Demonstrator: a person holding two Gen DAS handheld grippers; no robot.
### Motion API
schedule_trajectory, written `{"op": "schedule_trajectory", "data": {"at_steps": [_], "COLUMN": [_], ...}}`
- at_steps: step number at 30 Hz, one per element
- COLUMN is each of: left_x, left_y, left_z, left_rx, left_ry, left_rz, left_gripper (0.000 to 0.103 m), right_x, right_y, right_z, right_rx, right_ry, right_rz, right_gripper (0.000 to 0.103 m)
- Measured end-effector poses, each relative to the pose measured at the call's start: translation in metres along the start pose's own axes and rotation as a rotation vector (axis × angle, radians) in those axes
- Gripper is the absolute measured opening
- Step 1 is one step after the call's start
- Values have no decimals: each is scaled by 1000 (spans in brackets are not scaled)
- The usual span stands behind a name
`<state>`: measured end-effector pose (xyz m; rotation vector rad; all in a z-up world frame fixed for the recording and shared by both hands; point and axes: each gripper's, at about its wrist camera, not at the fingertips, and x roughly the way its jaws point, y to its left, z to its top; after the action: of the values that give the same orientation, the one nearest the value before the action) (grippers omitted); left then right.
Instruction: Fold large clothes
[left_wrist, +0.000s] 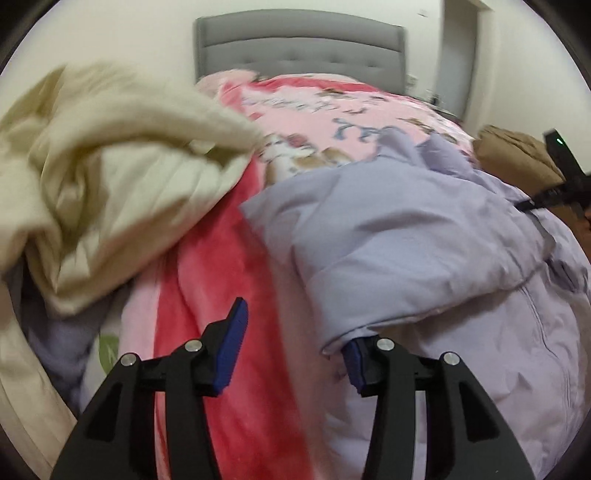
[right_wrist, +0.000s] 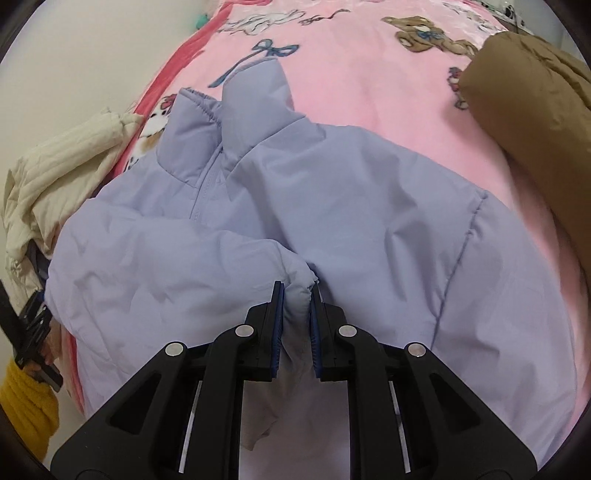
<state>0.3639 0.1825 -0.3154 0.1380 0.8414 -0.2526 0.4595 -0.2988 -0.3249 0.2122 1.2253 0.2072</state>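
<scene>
Bed: a pink fleece blanket (right_wrist: 369, 92) printed with teddy bears and blue bows covers it, with a red band along its left edge; a grey padded headboard (left_wrist: 299, 48) stands at the far end against a pale wall.
Lilac puffer jacket (right_wrist: 332, 206): lies front-up across the near part of the bed, zip closed, stand-up collar pointing towards the headboard; one sleeve is folded across the chest from the left edge side.
Right gripper (right_wrist: 296, 314): points steeply down over the near middle of the jacket; its blue pads are pinched narrowly on the cuff end of the folded sleeve, and the fabric bunches between them.
Left gripper (left_wrist: 295, 350): jaws stand apart over the red band near the bed's left edge; nothing is between them; the right-hand finger is partly tucked under a fold of the jacket, and whether its pad touches the cloth I cannot tell.
Cream garment (left_wrist: 110, 177): a crumpled ribbed pile at the bed's left edge, beside the jacket's shoulder, blurred in the left wrist view.
Brown puffy garment (right_wrist: 524, 103): heaped at the bed's right edge, apart from the jacket.
Person: a yellow knitted sleeve (right_wrist: 26, 398) shows at the lower left of the right wrist view, the hand gripping the left gripper's black handle.
</scene>
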Motion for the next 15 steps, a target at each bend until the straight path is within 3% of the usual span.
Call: {"op": "schedule_trajectory", "data": {"at_steps": [4, 6, 7, 8, 10, 12, 15], "left_x": [1, -1, -1, 5, 0, -8, -15], "left_y": [-13, -22, -25, -33, -41, -34, -15], "left_z": [8, 5, 5, 7, 2, 0, 4], "left_rx": [46, 78, 82, 95, 125, 43, -189], "left_ry": [-12, -16, -10, 4, -20, -55, -89], "left_rz": [-8, 17, 3, 5, 109, 205, 256], "left_gripper": [45, 35, 18, 12, 8, 7, 7], "right_x": [-8, -17, -21, -24, -32, -38, -46], "right_y": [0, 2, 4, 6, 13, 24, 44], "right_z": [0, 1, 1, 2, 4, 3, 0], "right_rx": [2, -5, -11, -20, -48, -84, -167], "right_ry": [-11, -38, -46, -52, -67, -82, -109], "right_rz": [10, 34, 44, 57, 86, 120, 128], "right_gripper": [12, 12, 12, 12, 12, 12, 12]}}
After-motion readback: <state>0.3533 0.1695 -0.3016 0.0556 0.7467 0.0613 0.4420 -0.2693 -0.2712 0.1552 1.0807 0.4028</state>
